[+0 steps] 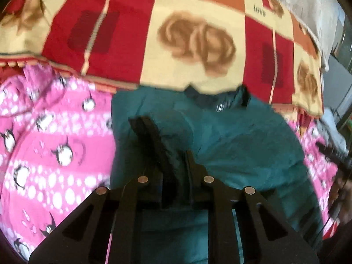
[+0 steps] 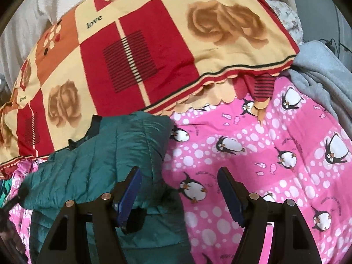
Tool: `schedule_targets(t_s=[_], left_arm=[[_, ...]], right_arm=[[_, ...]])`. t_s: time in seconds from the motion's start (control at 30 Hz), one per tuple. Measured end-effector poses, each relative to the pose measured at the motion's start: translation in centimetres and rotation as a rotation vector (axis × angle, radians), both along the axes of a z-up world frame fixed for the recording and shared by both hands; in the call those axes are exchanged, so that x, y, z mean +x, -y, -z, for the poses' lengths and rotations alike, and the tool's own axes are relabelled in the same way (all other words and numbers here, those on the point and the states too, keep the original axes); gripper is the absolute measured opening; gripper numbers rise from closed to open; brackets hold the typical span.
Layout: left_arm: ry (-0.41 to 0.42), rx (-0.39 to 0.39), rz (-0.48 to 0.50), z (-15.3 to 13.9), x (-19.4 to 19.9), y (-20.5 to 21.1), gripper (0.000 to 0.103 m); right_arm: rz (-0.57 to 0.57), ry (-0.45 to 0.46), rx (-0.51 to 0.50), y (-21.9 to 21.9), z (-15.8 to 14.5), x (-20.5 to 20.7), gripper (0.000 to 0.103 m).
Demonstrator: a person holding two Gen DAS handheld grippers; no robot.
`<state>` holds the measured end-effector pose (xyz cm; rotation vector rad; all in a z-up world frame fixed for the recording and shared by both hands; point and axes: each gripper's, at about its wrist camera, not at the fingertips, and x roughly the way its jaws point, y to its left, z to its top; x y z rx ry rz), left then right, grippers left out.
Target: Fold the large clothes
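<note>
A green jacket [image 2: 99, 154] is laid on the pink sheet [image 2: 264, 154], against the edge of the checked quilt [image 2: 143, 44]. A fold of it is pinched in the closed left gripper [image 1: 167, 145]. The right gripper [image 2: 179, 173] is held spread at the jacket's right edge, nothing gripped.

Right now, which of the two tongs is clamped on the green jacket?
The left tongs, shut on a fold of the green jacket. The right tongs stand open, pads clear of the fabric.

Pink penguin-print sheet [image 2: 253, 154]; red-cream rose-patterned quilt [image 2: 136, 50] lying over its far edge; grey blanket [image 2: 319, 77] beside.
</note>
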<state>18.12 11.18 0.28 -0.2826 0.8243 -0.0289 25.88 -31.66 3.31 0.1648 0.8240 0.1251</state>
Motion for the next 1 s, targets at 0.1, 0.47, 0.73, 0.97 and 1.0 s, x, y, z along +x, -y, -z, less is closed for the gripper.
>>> schedule_targets(t_s=[0.1,0.47,0.73,0.97,1.0], left_arm=[[-0.018,0.008,-0.007,0.5,-0.2,-0.1,0.022],[0.174,0.142,-0.065,-2.6,2.7,3.3,0.08],[-0.08,0.1,-0.115,4.0,5.9,1.6,0.083],[-0.076,0.139,-0.127,3.5,5.5,2.3,0.084],[-0.078,0.144,-0.128,3.5,5.5,2.4,0.084]], right_arm=[[-0.017,0.017,-0.043,-1.5,-0.1,0.3,0.069],[-0.233,0.074,-0.109,-9.5,1.0,3.8,0.056],[-0.315,-0.136,-0.08,-9.7,7.2,6.6,0.057],[-0.251,0.011,-0.105,-10.8,3.0,7.3,0.056],[-0.255,0.041,-0.108,-11.4,2.6,7.7,0.058]])
